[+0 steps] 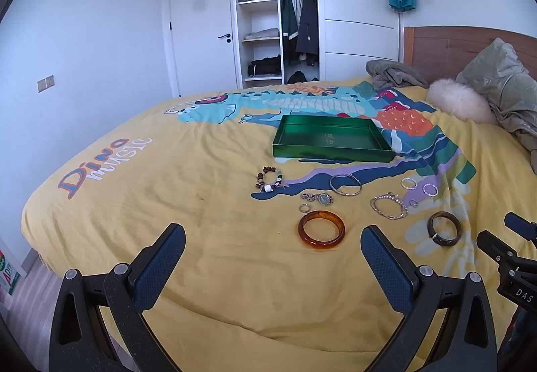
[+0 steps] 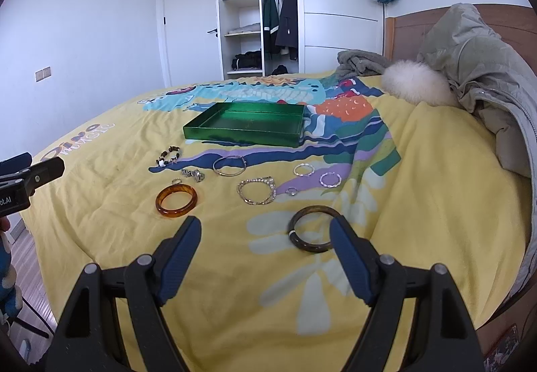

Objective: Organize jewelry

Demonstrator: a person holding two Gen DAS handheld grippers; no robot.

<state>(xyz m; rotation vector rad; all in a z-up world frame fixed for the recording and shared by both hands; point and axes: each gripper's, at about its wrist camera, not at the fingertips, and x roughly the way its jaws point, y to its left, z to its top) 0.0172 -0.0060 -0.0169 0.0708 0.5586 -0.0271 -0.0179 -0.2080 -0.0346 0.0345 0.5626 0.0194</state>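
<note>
- One shallow rectangular green metallic tray (image 2: 235, 133)
- Two thick rigid bangles: one translucent amber (image 2: 176, 200), one dark brown (image 2: 295, 237)
- One thin silver hoop bangle (image 2: 230, 165)
- One brown-and-white beaded bracelet (image 2: 168, 157)
- One pale sparkling chain bracelet, coiled (image 2: 256, 191)
- One silver wristwatch (image 2: 194, 174)
- Two silver wire hoops (image 2: 303, 169), (image 2: 330, 179)
- Two small finger rings (image 2: 177, 181), (image 2: 291, 191)

Green tray (image 2: 214, 133) sits open and unfilled on the bedspread. In front of it lie an amber bangle (image 2: 176, 200), dark bangle (image 2: 312, 229), silver bangle (image 2: 230, 165), beaded bracelet (image 2: 169, 156) and small rings (image 2: 330, 179), all flat and apart.
</note>
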